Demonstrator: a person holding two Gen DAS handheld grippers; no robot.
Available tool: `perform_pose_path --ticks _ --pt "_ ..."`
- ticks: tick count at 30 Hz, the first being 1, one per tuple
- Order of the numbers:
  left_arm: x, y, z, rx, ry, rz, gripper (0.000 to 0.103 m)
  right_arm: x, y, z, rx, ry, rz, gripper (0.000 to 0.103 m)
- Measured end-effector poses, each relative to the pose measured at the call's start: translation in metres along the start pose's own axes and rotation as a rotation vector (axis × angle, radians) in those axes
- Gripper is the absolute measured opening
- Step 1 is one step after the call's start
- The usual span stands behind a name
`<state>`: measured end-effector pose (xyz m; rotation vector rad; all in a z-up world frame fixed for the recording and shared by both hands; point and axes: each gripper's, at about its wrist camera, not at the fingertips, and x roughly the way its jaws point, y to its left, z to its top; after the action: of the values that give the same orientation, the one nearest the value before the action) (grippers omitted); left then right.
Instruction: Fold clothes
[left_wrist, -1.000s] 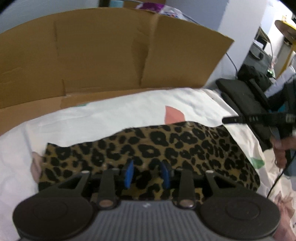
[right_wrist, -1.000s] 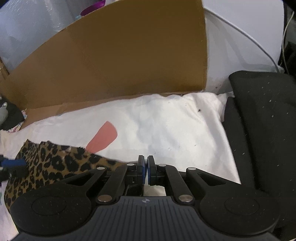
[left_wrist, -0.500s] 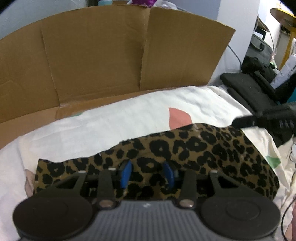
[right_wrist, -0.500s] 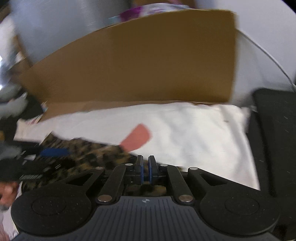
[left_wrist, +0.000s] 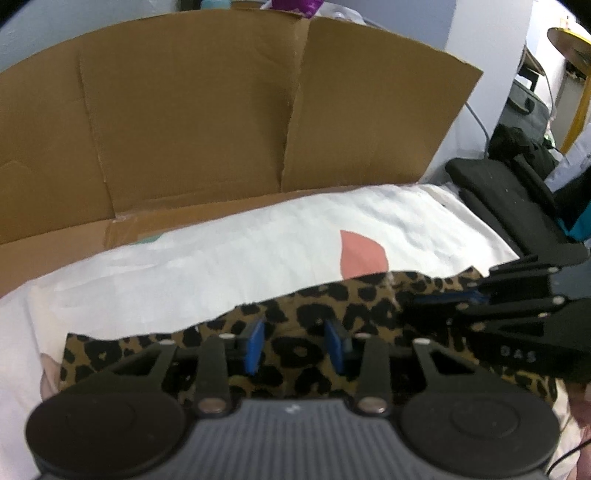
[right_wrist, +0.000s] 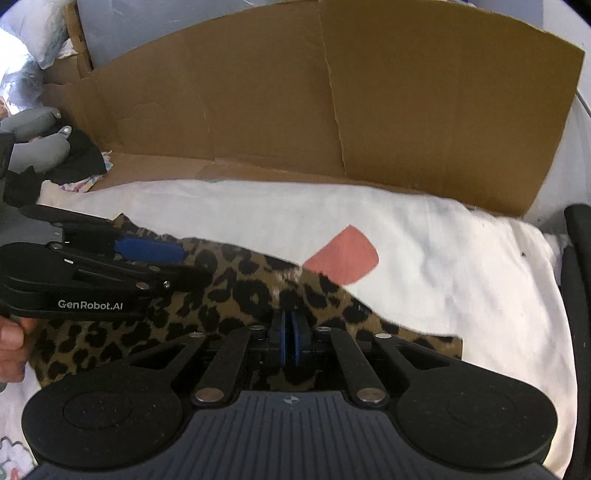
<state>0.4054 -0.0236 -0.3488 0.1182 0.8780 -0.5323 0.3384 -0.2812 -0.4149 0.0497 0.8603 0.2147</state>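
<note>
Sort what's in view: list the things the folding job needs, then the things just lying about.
For the job: leopard-print cloth; left tongs, closing over it; right tongs, opening; white printed sheet beneath.

Lying about: brown cardboard sheet; black cushion; grey plush toy.

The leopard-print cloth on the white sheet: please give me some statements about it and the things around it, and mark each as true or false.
1. The leopard-print cloth lies on a white sheet with a pink patch. True.
2. A brown cardboard sheet stands behind the bedding. True.
3. The cloth is plain blue. False: it is tan with black spots.
4. The left gripper is above bare white sheet. False: it is above the leopard cloth, jaws closing with a gap.
5. The right gripper is far from the cloth. False: it is over the cloth.
</note>
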Motion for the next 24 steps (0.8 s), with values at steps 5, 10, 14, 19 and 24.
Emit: perform_pose_path --ticks 5,10,14,19,24 --pt "-0.009 -0.001 0.005 -0.001 -0.029 -0.022 0.01 0.009 -0.003 0.005 -0.005 -0.001 0.008 0.01" --pt "-0.007 -0.014 0.003 0.093 -0.015 -0.054 0.01 0.016 -0.008 0.008 -0.006 0.01 0.028 0.009" --pt "0.005 -0.016 0.0 0.101 0.014 -0.037 0.012 0.02 -0.011 0.01 0.006 0.018 0.04 0.01" --pt "0.011 -0.006 0.0 0.046 0.034 -0.058 0.013 0.006 -0.01 0.01 0.037 0.023 0.076 0.024" --pt "0.008 -0.002 -0.002 0.011 0.034 -0.072 0.013 -0.012 0.003 -0.003 0.013 0.018 0.121 0.043"
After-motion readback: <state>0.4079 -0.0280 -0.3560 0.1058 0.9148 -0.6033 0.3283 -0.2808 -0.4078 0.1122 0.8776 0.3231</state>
